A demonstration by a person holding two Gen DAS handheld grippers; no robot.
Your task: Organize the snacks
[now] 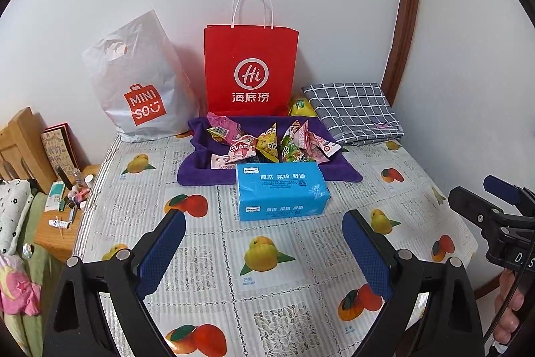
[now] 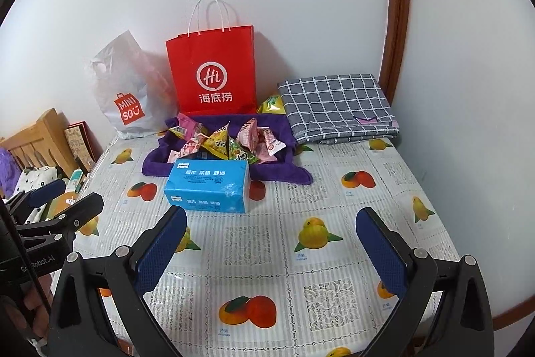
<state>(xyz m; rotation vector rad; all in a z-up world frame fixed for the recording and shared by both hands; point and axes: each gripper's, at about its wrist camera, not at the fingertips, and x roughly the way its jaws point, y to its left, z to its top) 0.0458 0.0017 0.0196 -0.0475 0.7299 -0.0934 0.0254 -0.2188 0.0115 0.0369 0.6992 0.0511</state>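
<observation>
Left claw [image 1: 264, 233] and right claw [image 2: 271, 231]: spread wide, empty, above near edge of worktop [image 2: 334, 260]. Blue tissue pack [image 2: 209, 188]: mid-worktop, touching purple cloth [image 1: 200, 173]. Snack packets [image 1: 267, 144]: heaped on cloth. Red bag [image 1: 250, 69]: upright at far edge.

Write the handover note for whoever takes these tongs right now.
Left tongs: open, empty, hovering over the near part of the table.
Right tongs: open, empty, alongside at much the same height.
Snack packets: a loose pile on the purple cloth at the back of the table; a yellow-green packet sits apart, between the red paper bag and the folded checked cloth.
Blue tissue pack: directly in front of the pile, so reach over or around it.
White plastic bag: upright, left of the red one.
Done: nothing visibly sorted.
Left: all the snacks.
</observation>
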